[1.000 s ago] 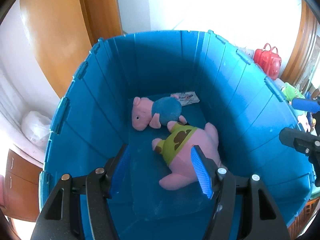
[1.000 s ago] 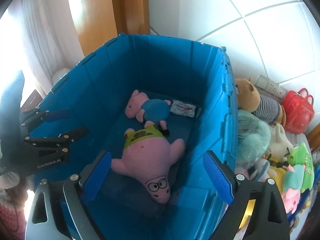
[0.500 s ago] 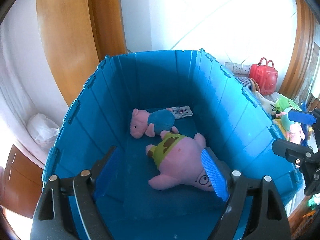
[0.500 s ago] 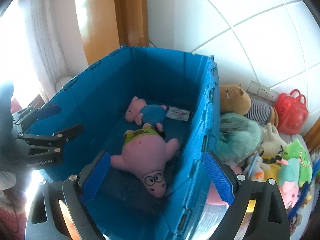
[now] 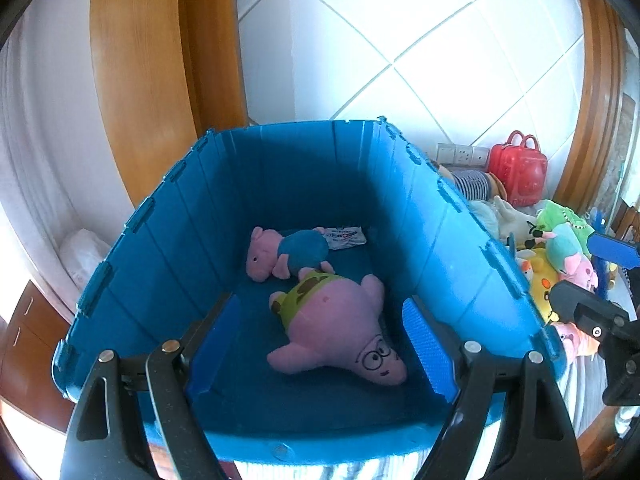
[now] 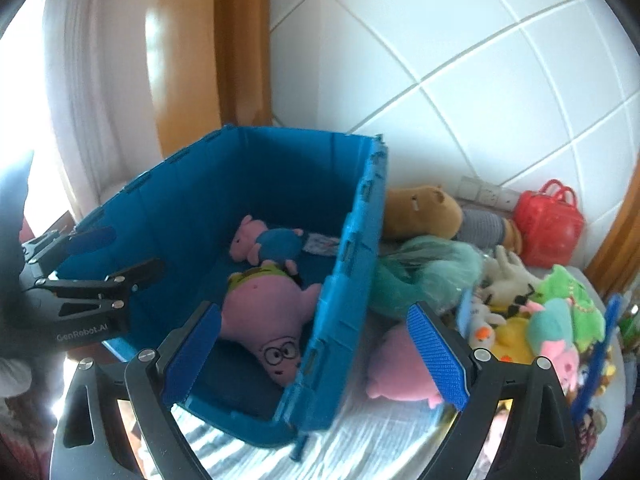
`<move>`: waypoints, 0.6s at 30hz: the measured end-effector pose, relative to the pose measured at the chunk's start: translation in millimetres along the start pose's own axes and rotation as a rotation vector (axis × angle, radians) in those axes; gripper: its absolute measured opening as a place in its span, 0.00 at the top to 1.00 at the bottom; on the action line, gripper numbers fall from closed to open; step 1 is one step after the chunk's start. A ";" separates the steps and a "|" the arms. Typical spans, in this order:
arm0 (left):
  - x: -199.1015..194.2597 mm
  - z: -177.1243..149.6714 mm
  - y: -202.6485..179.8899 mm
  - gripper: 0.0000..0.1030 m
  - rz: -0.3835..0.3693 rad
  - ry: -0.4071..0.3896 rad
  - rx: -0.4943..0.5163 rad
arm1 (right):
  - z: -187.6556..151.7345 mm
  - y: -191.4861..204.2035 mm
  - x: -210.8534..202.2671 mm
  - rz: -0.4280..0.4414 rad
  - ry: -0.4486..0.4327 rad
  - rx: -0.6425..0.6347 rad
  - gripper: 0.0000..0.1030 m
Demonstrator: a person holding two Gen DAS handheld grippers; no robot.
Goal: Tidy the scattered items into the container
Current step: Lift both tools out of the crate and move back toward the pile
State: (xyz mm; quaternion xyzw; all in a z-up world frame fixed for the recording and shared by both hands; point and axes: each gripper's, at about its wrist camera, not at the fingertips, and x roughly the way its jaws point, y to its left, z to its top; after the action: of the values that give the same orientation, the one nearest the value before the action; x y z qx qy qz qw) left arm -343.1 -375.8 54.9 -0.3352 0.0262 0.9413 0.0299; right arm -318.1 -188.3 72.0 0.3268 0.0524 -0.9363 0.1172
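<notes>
- White glossy wall tiles, set diagonally, and curved varnished wood trim stand behind a bed point(image 6: 372, 432) covered in ribbed white cloth.
- On the bed sits the container point(image 5: 452, 248), a blue ribbed plastic crate with notched rim, open at the top.
- Inside it, on the floor, lie a large pink star plush point(image 5: 340, 328) with drawn glasses and green shorts, a small pink pig plush point(image 5: 288, 252) in a blue shirt touching it at the far end, and a flat printed packet point(image 5: 346, 236) by the far wall.
- The left tool point(image 5: 324, 344) hovers over the crate's near end, its ridged blue pads spread wide with nothing gripped between them.
- The right tool point(image 6: 316, 352) straddles the crate's right wall, jaws also wide and empty.
- Only the right view shows the bed beside the crate in full: a brown bear plush point(image 6: 420, 212), a teal furry plush point(image 6: 424, 276), another pink plush point(image 6: 400, 368) just beside the wall, and a heap of small soft toys point(image 6: 548, 320).
- A red plastic handbag point(image 6: 548, 224) stands by the wall.
</notes>
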 end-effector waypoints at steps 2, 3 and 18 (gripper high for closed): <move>-6.6 -5.9 -12.9 0.19 0.006 -0.017 0.010 | -7.6 -6.7 -6.8 -0.015 -0.010 0.016 0.08; -9.6 -8.2 -18.9 0.19 0.013 -0.025 0.016 | -11.2 -11.3 -11.6 -0.021 -0.019 0.032 0.08; -63.3 -33.2 -122.2 0.19 -0.052 -0.127 0.059 | -74.3 -90.0 -93.3 -0.121 -0.168 0.175 0.00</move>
State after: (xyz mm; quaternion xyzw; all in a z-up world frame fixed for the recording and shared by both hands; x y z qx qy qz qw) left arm -264.3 -258.7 65.7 -0.2743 0.0434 0.9584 0.0659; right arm -225.6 -71.1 74.1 0.2524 -0.0200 -0.9668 0.0356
